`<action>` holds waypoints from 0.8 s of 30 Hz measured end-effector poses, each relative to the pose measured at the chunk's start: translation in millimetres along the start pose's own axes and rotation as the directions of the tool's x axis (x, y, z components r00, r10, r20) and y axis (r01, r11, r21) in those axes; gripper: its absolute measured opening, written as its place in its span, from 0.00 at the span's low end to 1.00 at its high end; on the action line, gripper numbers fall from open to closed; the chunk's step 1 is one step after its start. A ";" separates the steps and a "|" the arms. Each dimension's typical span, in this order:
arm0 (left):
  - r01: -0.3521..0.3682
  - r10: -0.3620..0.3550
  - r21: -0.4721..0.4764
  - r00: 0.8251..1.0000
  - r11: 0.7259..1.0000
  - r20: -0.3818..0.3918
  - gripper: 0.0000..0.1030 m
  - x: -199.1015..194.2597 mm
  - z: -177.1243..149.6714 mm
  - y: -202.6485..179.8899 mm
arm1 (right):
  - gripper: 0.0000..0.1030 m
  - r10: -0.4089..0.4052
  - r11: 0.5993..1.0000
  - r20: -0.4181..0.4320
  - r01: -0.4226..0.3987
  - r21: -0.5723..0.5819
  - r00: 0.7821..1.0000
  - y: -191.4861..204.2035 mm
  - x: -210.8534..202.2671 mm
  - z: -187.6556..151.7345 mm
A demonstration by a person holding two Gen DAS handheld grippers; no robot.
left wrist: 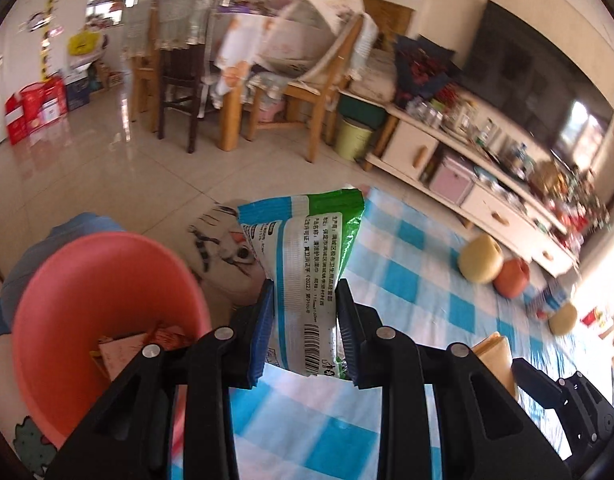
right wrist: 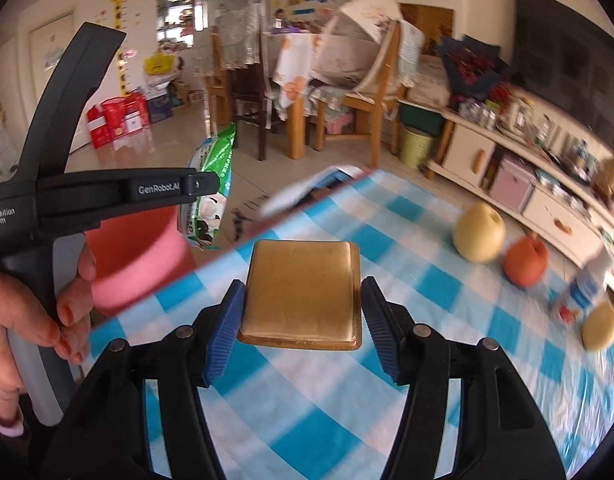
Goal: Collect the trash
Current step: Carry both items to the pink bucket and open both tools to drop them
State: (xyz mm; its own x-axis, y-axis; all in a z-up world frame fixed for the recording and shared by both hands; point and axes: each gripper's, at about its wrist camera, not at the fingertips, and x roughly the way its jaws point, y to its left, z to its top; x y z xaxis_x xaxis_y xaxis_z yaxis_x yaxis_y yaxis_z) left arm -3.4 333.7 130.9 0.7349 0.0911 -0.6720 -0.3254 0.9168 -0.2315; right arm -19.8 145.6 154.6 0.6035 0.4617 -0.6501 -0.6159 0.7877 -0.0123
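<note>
My left gripper (left wrist: pixel 305 284) is shut on a green and white wipes packet (left wrist: pixel 307 264), which stands upright between the pads above the table's left edge. Just left of it, a pink bin (left wrist: pixel 107 312) holds several scraps of paper. My right gripper (right wrist: pixel 303 282) is shut on a flat square gold packet (right wrist: pixel 303 292), held above the blue and white checked tablecloth (right wrist: pixel 347 400). In the right wrist view the left gripper (right wrist: pixel 205 184) carries the green packet (right wrist: pixel 217 168) over the pink bin (right wrist: pixel 139 256), and a hand (right wrist: pixel 27 320) grips its handle.
Two yellow pears (right wrist: pixel 479 236) (right wrist: pixel 601 326), an orange fruit (right wrist: pixel 525 266) and a blurred white and blue carton (right wrist: pixel 587 284) stand at the table's right. A blurred white and blue flat thing (right wrist: pixel 327 184) lies at the far edge. Beyond are wooden chairs (right wrist: pixel 359 112) and a TV cabinet (right wrist: pixel 547 184).
</note>
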 end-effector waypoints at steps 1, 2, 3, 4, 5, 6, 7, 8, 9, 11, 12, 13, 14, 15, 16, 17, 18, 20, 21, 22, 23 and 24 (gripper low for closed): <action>-0.008 0.008 -0.018 1.000 1.000 0.007 0.31 -2.1 2.6 9.0 | 0.59 0.009 1.000 0.003 -0.009 -0.013 1.000 7.0 2.6 4.3; -0.016 0.017 -0.040 1.000 0.999 0.012 0.31 -4.3 5.1 19.1 | 0.59 0.017 1.000 0.006 -0.017 -0.026 1.000 13.9 4.9 9.6; -0.022 0.023 -0.053 1.000 0.998 0.016 0.31 -6.0 6.4 26.0 | 0.59 0.029 0.999 0.008 -0.028 -0.042 1.000 23.8 8.6 16.1; -0.035 0.037 -0.071 0.999 0.997 0.021 0.31 -8.0 8.4 35.5 | 0.59 0.038 0.998 0.009 -0.037 -0.054 0.999 31.9 11.7 20.6; -0.047 0.049 -0.082 0.998 0.996 0.025 0.31 -8.9 10.1 42.0 | 0.59 0.047 0.997 0.010 -0.046 -0.066 0.999 39.6 14.5 25.1; -0.066 0.069 -0.099 0.997 0.993 0.030 0.31 -11.0 12.3 52.6 | 0.59 0.058 0.995 0.011 -0.057 -0.081 0.998 49.3 18.5 30.6; -0.076 0.081 -0.120 0.996 0.990 0.034 0.31 -13.3 13.8 63.9 | 0.59 0.069 0.993 0.011 -0.067 -0.095 0.998 58.1 22.1 35.4; -0.079 0.084 -0.136 0.996 0.988 0.035 0.31 -14.4 15.3 71.2 | 0.59 0.080 0.990 0.011 -0.078 -0.114 0.997 68.9 26.9 40.9; -0.085 0.093 -0.168 0.995 0.982 0.039 0.31 -17.0 17.2 85.1 | 0.59 0.087 0.989 0.011 -0.085 -0.125 0.996 75.4 29.8 43.8; -0.100 0.111 -0.198 0.993 0.975 0.043 0.31 -20.0 19.4 101.2 | 0.59 0.104 0.984 0.009 -0.102 -0.149 0.995 90.4 37.8 50.7; -0.110 0.123 -0.220 0.991 0.969 0.045 0.31 -21.4 20.4 112.5 | 0.59 0.115 0.980 0.007 -0.112 -0.166 0.993 100.4 44.4 55.4; -0.112 0.126 -0.232 0.991 0.966 0.045 0.31 -22.3 20.5 119.6 | 0.59 0.120 0.978 0.004 -0.118 -0.175 0.993 105.5 47.8 58.2; -0.115 0.129 -0.246 0.991 0.963 0.042 0.31 -21.8 21.0 127.0 | 0.59 0.129 0.974 0.001 -0.126 -0.189 0.992 112.4 52.6 61.4; -0.120 0.134 -0.263 0.990 0.957 0.038 0.31 -21.1 20.8 134.9 | 0.59 0.142 0.967 -0.003 -0.139 -0.214 0.990 122.5 59.0 65.2; -0.128 0.143 -0.279 0.989 0.952 0.034 0.31 -20.4 20.7 142.3 | 0.59 0.149 0.962 -0.006 -0.147 -0.231 0.989 128.6 63.1 67.3; -0.133 0.148 -0.287 0.988 0.948 0.031 0.31 -18.9 21.5 146.8 | 0.59 0.155 0.956 -0.011 -0.152 -0.250 0.988 136.7 68.4 69.9; -0.138 0.153 -0.302 0.988 0.943 0.026 0.31 -17.1 21.5 153.7 | 0.59 0.159 0.952 -0.017 -0.158 -0.262 0.987 141.0 71.6 70.5; -0.142 0.155 -0.320 0.988 0.937 0.015 0.31 -13.1 20.3 158.6 | 0.59 0.172 0.941 -0.036 -0.175 -0.288 0.984 153.4 81.9 72.5; -0.147 0.158 -0.325 0.987 0.934 0.007 0.31 -10.5 19.9 160.7 | 0.59 0.177 0.934 -0.055 -0.185 -0.307 0.983 160.1 89.0 72.2; -0.154 0.163 -0.328 0.987 0.932 0.001 0.31 -10.5 17.5 162.7 | 0.59 0.171 0.928 -0.068 -0.184 -0.323 0.983 165.6 96.0 70.8; -0.170 0.176 -0.334 0.984 0.927 -0.013 0.32 -6.8 17.0 165.4 | 0.60 0.146 0.926 -0.074 -0.163 -0.340 0.987 170.1 102.8 68.0; -0.177 0.182 -0.335 0.983 0.925 -0.017 0.36 -5.7 16.9 169.3 | 0.62 0.138 0.926 -0.086 -0.159 -0.341 0.987 170.7 106.8 65.8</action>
State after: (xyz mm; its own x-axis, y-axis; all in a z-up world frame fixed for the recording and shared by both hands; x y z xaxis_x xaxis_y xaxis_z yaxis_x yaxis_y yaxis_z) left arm -52.6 494.9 107.5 0.6531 0.2493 -0.7151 -0.6304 0.7021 -0.3311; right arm -27.2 356.1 133.1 0.4671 0.5292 -0.7084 -0.8395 0.5170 -0.1673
